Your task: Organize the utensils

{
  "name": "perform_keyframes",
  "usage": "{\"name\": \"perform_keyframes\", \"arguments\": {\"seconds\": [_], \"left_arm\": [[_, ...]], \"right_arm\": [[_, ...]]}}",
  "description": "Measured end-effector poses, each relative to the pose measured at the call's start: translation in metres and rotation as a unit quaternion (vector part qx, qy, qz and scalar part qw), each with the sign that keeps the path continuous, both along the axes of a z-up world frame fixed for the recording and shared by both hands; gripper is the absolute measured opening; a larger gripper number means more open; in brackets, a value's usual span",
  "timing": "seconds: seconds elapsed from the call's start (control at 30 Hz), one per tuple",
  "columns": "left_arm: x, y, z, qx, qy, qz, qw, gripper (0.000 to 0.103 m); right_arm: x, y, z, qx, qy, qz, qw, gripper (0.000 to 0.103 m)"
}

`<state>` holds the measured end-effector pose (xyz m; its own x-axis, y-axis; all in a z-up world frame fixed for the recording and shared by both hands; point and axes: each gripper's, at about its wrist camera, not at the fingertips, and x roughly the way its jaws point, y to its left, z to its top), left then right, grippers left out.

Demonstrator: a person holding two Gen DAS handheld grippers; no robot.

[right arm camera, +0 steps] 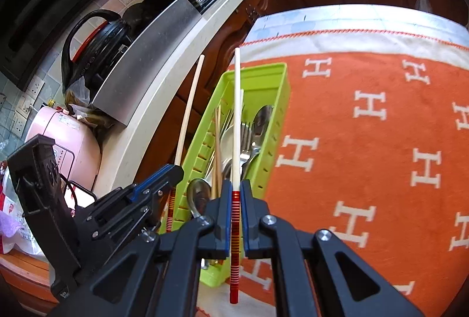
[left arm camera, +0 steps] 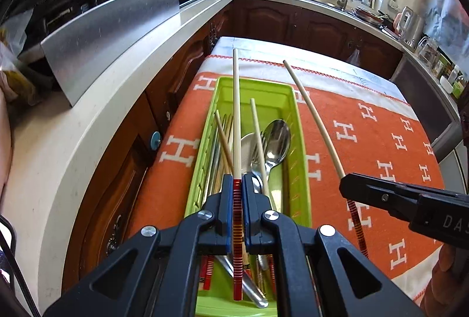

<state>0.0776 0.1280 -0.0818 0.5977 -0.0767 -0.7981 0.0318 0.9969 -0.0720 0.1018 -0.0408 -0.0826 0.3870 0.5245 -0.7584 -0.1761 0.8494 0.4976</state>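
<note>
1. Two chopsticks lifted at this moment, one in each gripper, both above or beside the green utensil tray on the orange cloth.
2. On the left: left gripper closed tight on a pale chopstick with red striped end, pinched at the striped part, tip pointing away over the tray.
3. In the tray, lying flat: at least two spoons, a fork partly hidden under them, some metal chopsticks and wooden chopsticks, plus about three more red-striped ends near the front wall. Exact count of sticks not possible, too much overlap.
4. On the right: right gripper also closed tight on a second chopstick of the same kind, held above the cloth just beside the tray.
5. Step in hand, as judged: carrying the matching pair to the tray.
6. Next move, probably: bring both sticks parallel to the long side of the tray, lower the tips first, then open the jaws. Care needed not to cross the two sticks and not to strike the spoons.
</note>
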Motion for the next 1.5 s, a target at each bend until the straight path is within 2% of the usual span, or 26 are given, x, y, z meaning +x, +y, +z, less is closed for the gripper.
{"name": "perform_keyframes", "arguments": {"seconds": [0.13, 0.2, 0.27, 0.37, 0.5, 0.6, 0.67, 1.07, 1.23, 1.37, 1.5], "left_arm": [[0.0, 0.007, -0.006, -0.004, 0.009, -0.002, 1.0, 0.004], [-0.001, 0.008, -0.005, -0.004, 0.009, -0.002, 1.0, 0.008], [-0.004, 0.01, -0.003, 0.0, 0.003, 0.003, 1.0, 0.027], [-0.01, 0.011, 0.002, 0.008, -0.009, 0.014, 0.9998, 0.047], [-0.015, 0.011, 0.009, 0.018, -0.016, 0.022, 0.9995, 0.052], [-0.018, 0.009, 0.015, 0.022, -0.02, 0.025, 0.9992, 0.059], [-0.019, 0.007, 0.019, 0.027, -0.023, 0.03, 0.9989, 0.073], [-0.026, -0.019, 0.051, 0.029, -0.052, 0.014, 0.9981, 0.079], [-0.032, -0.03, 0.059, 0.035, -0.06, 0.005, 0.9976, 0.079], [-0.04, -0.035, 0.063, 0.039, -0.064, 0.004, 0.9972, 0.086], [-0.049, -0.038, 0.065, 0.042, -0.063, 0.003, 0.9971, 0.087]], "right_arm": [[0.005, 0.002, -0.009, 0.018, 0.017, -0.009, 1.0, 0.006], [0.008, 0.004, -0.014, 0.031, 0.027, -0.009, 0.999, 0.006], [0.012, 0.008, -0.018, 0.042, 0.033, -0.007, 0.999, 0.007], [0.014, 0.014, -0.022, 0.043, 0.034, -0.004, 0.998, 0.008], [0.012, 0.017, -0.022, 0.028, 0.028, 0.004, 0.999, 0.008], [0.01, 0.013, -0.018, 0.02, 0.018, 0.005, 1.0, 0.008], [0.008, 0.009, -0.012, 0.014, 0.009, 0.006, 1.0, 0.008], [-0.01, -0.031, 0.026, 0.003, -0.053, 0.0, 0.999, 0.008], [-0.018, -0.045, 0.032, 0.01, -0.06, -0.005, 0.998, 0.008], [-0.024, -0.055, 0.033, 0.015, -0.062, -0.011, 0.998, 0.008], [-0.031, -0.067, 0.037, 0.025, -0.065, -0.017, 0.997, 0.008]]}}
